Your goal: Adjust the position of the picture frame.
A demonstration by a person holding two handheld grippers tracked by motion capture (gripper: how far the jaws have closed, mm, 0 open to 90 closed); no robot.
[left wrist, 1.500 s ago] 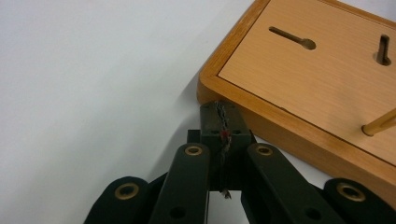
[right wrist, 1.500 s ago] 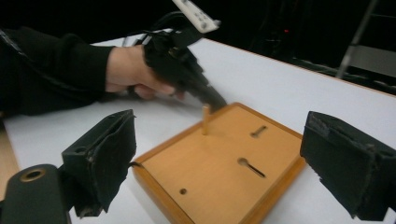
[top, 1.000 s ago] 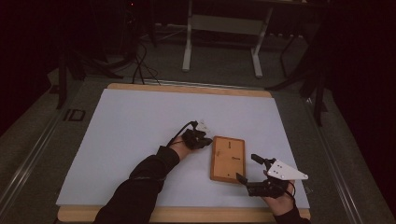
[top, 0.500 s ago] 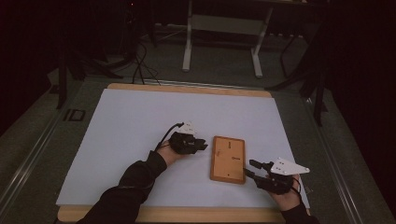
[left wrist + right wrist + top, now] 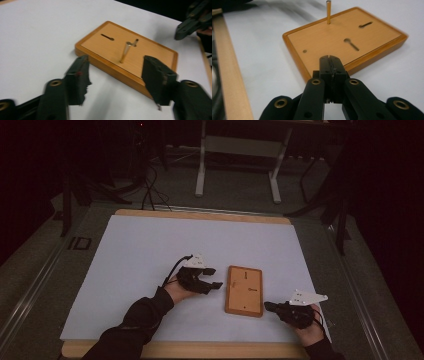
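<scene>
Since the earlier frame, left gripper (image 5: 216, 277) has backed off leftward from the wooden board (image 5: 244, 290); its jaws have just been opening, nothing between them. One board, one upright metal pin (image 5: 124, 52), two keyhole slots, two grippers. Board lies just right of left gripper, untouched. Right gripper (image 5: 268, 306) has just been closing, now clenched empty, tips near the board's corner.

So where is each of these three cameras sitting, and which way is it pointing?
High view: above the table's near side, looking forward and down; both forearms, left gripper, right gripper.
Left gripper view: rides the left gripper, open jaws facing the wooden board.
Right gripper view: rides the right gripper, shut jaws at the board's edge.
All share the board and its upright peg.
</scene>
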